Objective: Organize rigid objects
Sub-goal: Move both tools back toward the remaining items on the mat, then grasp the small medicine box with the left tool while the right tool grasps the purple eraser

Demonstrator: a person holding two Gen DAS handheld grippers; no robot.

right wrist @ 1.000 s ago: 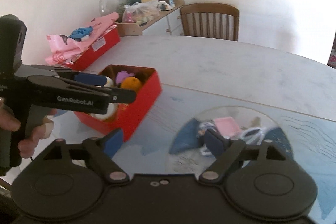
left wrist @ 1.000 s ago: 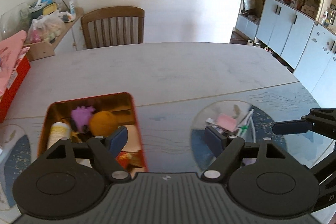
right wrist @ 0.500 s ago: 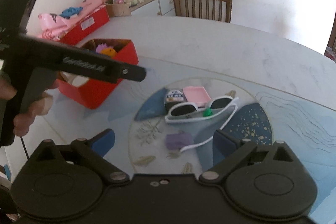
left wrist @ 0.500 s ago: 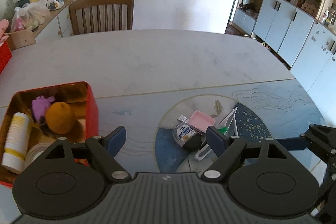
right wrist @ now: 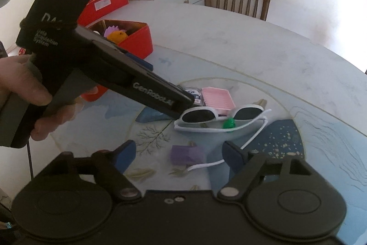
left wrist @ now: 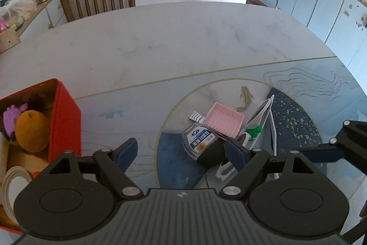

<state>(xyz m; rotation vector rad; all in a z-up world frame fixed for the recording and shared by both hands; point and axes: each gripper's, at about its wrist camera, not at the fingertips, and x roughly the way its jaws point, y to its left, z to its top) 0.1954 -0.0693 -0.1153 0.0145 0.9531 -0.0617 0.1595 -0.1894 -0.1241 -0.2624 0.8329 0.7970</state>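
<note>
Marble tabletop [left wrist: 183, 43]: at lower frame the right gripper [right wrist: 179, 154], jaws closing, straddles a purple block [right wrist: 187, 154], while beyond it the left gripper [left wrist: 181, 150], angled down, gapes around a small bottle [left wrist: 199, 139] beside white sunglasses [right wrist: 220, 116].

The marble-look table [left wrist: 174, 38] bears a red box [left wrist: 65, 116], white sunglasses [right wrist: 220, 117], a purple block [right wrist: 187, 155].

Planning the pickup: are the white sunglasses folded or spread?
Spread. The white sunglasses lie with one thin arm swung out toward the right gripper.
</note>
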